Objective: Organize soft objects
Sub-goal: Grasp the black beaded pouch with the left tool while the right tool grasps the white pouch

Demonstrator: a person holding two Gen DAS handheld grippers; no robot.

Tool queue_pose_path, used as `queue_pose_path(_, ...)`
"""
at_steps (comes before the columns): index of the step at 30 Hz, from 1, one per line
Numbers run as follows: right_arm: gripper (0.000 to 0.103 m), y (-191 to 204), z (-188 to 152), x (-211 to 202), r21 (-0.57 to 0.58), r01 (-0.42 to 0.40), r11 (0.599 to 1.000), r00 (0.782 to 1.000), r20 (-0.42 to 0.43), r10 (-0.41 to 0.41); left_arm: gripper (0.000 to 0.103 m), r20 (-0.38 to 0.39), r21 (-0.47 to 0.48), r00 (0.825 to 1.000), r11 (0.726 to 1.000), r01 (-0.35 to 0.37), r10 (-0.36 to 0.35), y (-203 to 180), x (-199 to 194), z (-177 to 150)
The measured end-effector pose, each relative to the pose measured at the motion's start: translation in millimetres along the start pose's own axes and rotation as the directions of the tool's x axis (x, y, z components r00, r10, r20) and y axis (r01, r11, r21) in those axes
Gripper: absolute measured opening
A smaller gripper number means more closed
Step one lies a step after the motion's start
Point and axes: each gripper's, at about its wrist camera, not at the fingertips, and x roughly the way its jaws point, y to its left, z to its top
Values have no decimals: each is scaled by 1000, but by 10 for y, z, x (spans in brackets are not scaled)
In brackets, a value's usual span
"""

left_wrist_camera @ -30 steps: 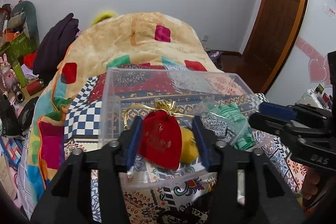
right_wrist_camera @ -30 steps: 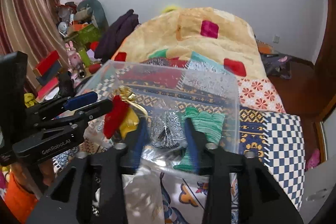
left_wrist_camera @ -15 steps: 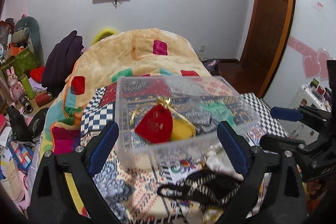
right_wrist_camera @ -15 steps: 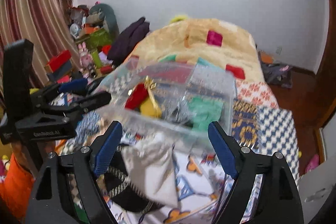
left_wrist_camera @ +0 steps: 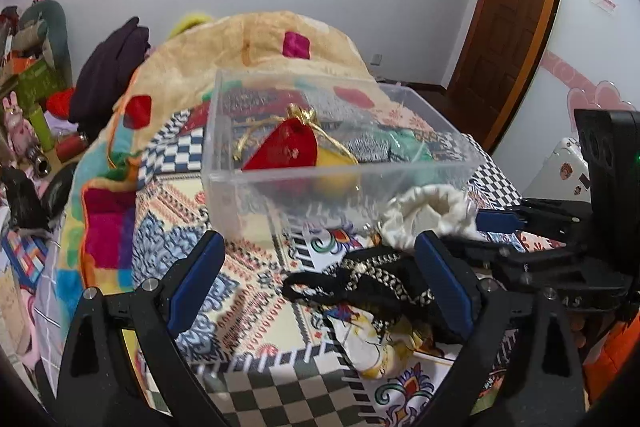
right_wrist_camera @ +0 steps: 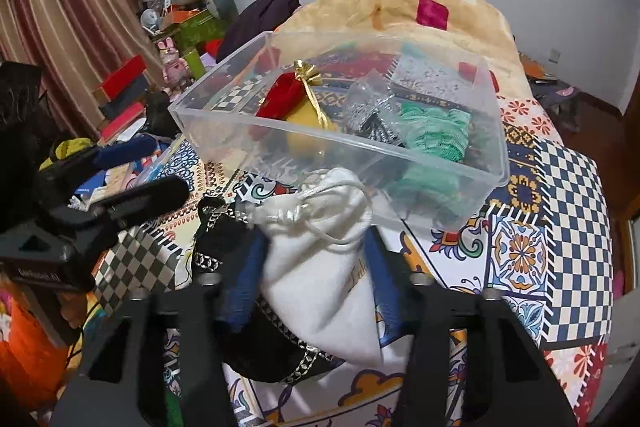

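A clear plastic box [left_wrist_camera: 420,171] [right_wrist_camera: 496,131] stands on the patterned bedspread. It holds a red pouch with gold ribbon [left_wrist_camera: 286,149] [right_wrist_camera: 280,99], a yellow item [right_wrist_camera: 304,125], a silver pouch [right_wrist_camera: 366,107] and a green knit item [right_wrist_camera: 434,131]. In front of it lie a white drawstring pouch [right_wrist_camera: 320,283] [left_wrist_camera: 424,215] and a black bag with a chain [left_wrist_camera: 372,283] [right_wrist_camera: 224,243]. My right gripper [right_wrist_camera: 310,275] is closed on the white pouch. My left gripper [left_wrist_camera: 320,283] is open and empty above the bedspread, the black bag between its fingers.
A yellow patchwork blanket [left_wrist_camera: 256,43] is heaped behind the box. Dark clothes [left_wrist_camera: 108,75] and cluttered boxes and toys [right_wrist_camera: 176,27] stand to the left of the bed. A wooden door [left_wrist_camera: 516,11] is at the right. The bed edge drops off at the right [right_wrist_camera: 616,227].
Both grippers let go of the box and drew back from it. The right gripper then closed around the white pouch; the left stays open.
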Motion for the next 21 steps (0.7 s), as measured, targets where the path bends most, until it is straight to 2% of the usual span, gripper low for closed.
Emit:
queue_pose_path(3, 20, -18, -7, -36, 21, -6, 1000, 1000, 8, 6, 97, -21, 0, 1000, 1000, 22, -22, -58, 33, -52)
queue_pose_path(6, 14, -65, -43, -117, 46, 2, 999, 1000, 31, -3, 97, -47, 10, 997, 998, 62, -62, -175, 77, -88)
queue_pose_path(13, 13, -177, -106, -340, 82, 34, 996, 995, 89, -41, 97, -128, 73, 985, 990, 123, -113, -510, 267, -204)
queue_pose_path(16, 12, -222, -128, -421, 96, 49, 994, 993, 104, -59, 96, -134, 81, 985, 989, 123, -112, -580, 353, -213)
queue_pose_path(17, 12, -234, -135, -446, 103, 49, 994, 992, 110, -61, 92, -128, 86, 985, 989, 124, -113, -605, 375, -212)
queue_pose_path(18, 12, -248, -140, -468, 108, 49, 993, 992, 114, -62, 80, -128, 92, 985, 988, 127, -114, -614, 392, -208)
queue_pose_path(21, 13, -273, -141, -528, 115, 58, 992, 989, 129, -73, 62, -148, 99, 981, 985, 144, -128, -624, 462, -199)
